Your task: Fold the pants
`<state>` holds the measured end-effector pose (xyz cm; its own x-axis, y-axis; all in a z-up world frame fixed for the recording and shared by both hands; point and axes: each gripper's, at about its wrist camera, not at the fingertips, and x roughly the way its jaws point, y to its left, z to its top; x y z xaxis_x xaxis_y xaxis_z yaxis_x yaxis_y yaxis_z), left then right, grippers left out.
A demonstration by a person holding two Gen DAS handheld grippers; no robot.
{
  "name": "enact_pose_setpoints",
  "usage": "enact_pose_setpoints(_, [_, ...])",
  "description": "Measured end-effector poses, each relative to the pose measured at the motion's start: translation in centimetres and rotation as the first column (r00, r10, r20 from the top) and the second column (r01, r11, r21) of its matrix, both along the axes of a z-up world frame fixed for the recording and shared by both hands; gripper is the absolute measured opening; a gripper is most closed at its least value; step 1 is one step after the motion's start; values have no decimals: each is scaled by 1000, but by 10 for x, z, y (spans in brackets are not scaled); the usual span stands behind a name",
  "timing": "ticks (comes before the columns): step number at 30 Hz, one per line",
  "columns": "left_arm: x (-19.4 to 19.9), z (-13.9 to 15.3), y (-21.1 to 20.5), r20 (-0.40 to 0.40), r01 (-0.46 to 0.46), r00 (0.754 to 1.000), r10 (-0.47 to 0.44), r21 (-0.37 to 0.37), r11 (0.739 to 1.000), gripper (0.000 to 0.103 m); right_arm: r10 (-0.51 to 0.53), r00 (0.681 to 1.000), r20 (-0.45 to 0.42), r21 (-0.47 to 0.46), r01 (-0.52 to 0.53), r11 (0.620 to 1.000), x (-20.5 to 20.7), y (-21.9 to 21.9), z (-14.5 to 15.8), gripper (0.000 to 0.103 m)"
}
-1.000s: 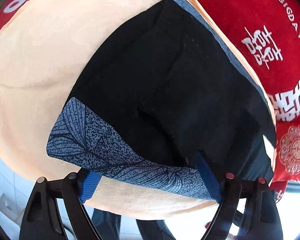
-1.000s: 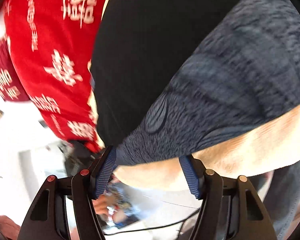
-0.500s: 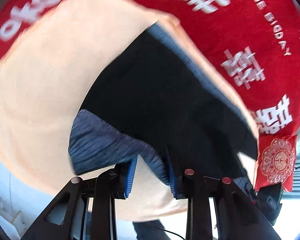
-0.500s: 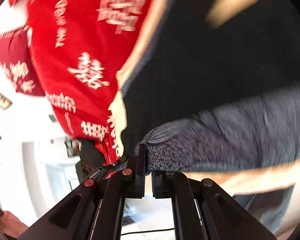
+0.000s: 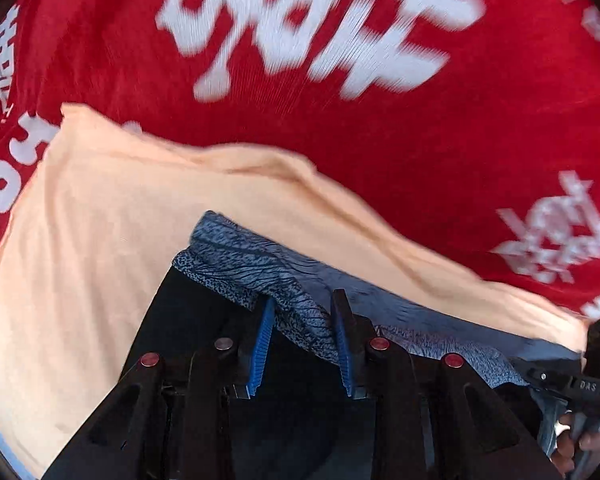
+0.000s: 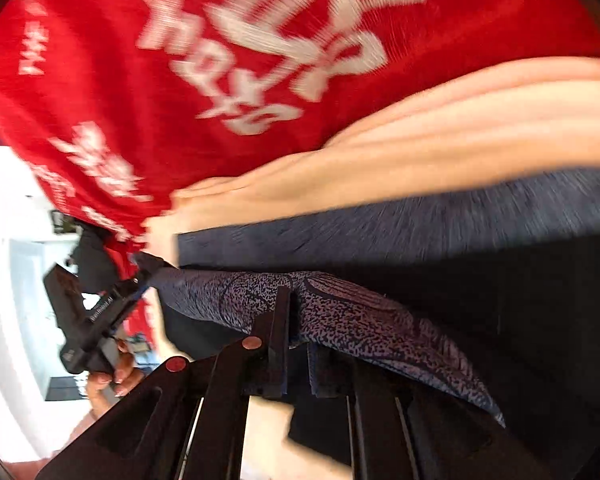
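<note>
The left gripper (image 5: 304, 316) pinches the patterned blue hem of the pants (image 5: 236, 264). The right gripper (image 6: 296, 312), whose jaws have just been reopening a little, clamps the same hem. The pants lie on a peach cloth (image 5: 100, 240) over a red printed cover (image 5: 380, 140).

— What's your light like?
— Bright daylight. In your right wrist view the room at far left is washed out white.
— And sharpness?
— The white lettering on the red cloth (image 5: 380, 120) is smeared, more so in your right wrist view. Both views curve at the rims with dark corners.
</note>
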<state>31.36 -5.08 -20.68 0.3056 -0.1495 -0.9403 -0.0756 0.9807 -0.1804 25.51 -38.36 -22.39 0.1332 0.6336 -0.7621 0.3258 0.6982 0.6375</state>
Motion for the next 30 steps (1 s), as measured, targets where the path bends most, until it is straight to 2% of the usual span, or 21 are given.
enact_pose_setpoints(2, [8,-8,0,-34,-24,999,25,28,999,31,8,1000,-12,-20,-9,1000,6,3,-9,13])
enact_pose_setpoints(4, [4,8,3,5,-45,999,45,42,998,31,38,999,14,-4,-38,999,8,9,0,37])
enact_pose_setpoints(5, [0,17,2,28,-40,999,38,74,996,33,81,996,49,-3,-81,997,9,16,12,69])
enact_pose_setpoints(6, [-4,25,1,47,-30,999,25,106,994,41,128,988,84,-18,-126,992,7,24,25,87])
enact_pose_setpoints(7, [-10,33,-2,62,-12,998,4,132,991,78,190,974,127,-59,-184,981,4,35,43,87])
enact_pose_setpoints(8, [-16,36,-5,75,10,997,-20,139,990,99,230,961,151,-95,-217,971,1,42,53,87])
enact_pose_setpoints(10, [-24,29,-20,60,80,994,-91,165,983,99,299,938,176,-158,-273,949,-3,58,66,86])
enact_pose_setpoints(11, [-25,20,-25,31,105,993,-113,190,976,99,328,929,170,-189,-296,936,-2,66,65,77])
enact_pose_setpoints(12, [-22,9,-31,2,117,993,-120,212,970,99,346,925,155,-217,-310,926,0,71,60,58])
enact_pose_setpoints(13, [-20,-2,-37,-21,125,992,-123,217,968,99,358,925,123,-243,-322,915,5,74,51,50])
enact_pose_setpoints(14, [-16,-16,-41,-47,125,992,-117,219,968,99,354,931,87,-252,-323,912,12,74,38,44])
enact_pose_setpoints(16, [-9,-34,-47,-73,118,992,-103,262,958,99,331,942,50,-261,-307,915,18,60,14,41])
enact_pose_setpoints(17, [-5,-40,-50,-62,120,992,-107,293,949,100,319,946,54,-264,-295,918,21,54,9,27])
enact_pose_setpoints(18, [-2,-41,-51,-52,119,993,-109,298,947,101,292,953,75,-258,-265,929,24,45,11,22])
enact_pose_setpoints(22, [11,-36,-50,-79,86,995,-66,287,954,101,165,976,145,-232,-128,964,22,12,32,28])
enact_pose_setpoints(23, [9,-29,-50,-82,84,995,-63,279,957,101,139,978,152,-206,-106,973,18,3,40,37])
enact_pose_setpoints(24, [4,-22,-53,-79,93,994,-74,271,958,101,118,980,162,-189,-86,978,11,-5,50,53])
enact_pose_setpoints(26, [-12,-8,-63,-73,130,991,-115,260,957,101,98,977,187,-186,-62,981,-9,-17,69,63])
enact_pose_setpoints(30, [-55,5,-90,-105,224,973,-207,188,956,101,80,982,170,-236,-38,971,-69,-43,96,63])
